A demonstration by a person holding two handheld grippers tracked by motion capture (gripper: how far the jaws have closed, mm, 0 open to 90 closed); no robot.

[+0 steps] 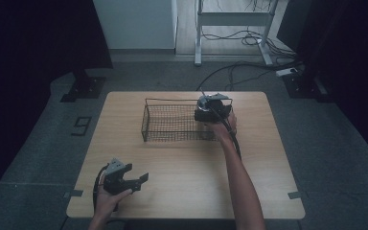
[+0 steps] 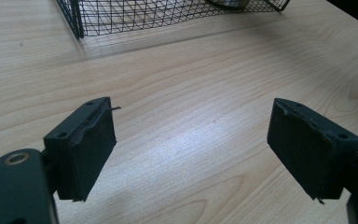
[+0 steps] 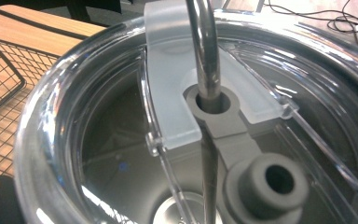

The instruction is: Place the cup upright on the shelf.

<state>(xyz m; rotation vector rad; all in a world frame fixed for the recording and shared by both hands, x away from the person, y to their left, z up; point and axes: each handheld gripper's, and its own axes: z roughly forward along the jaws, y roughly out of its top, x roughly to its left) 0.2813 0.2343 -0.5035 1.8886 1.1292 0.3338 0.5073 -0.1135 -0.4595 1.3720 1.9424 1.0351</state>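
Wooden tabletop [image 1: 187, 167] is carrying a black wire basket [image 1: 172, 122], standing at the far middle part. The left tongs [image 1: 141, 181] are resting low near the front left corner, held in the left hand [image 1: 108, 199], and their jaws are standing wide apart with nothing between them; in the left gripper view the bare wood is showing between the two black pads [image 2: 81, 154]. The right tongs [image 1: 211, 108] are hovering at the right end of the basket, over a cup with a clear lid [image 3: 177, 107] and a metal straw [image 3: 204, 51] passing through a grey seal. Whether the right tongs are clenched or released, I cannot tell. The cup is sitting at the basket's right end.
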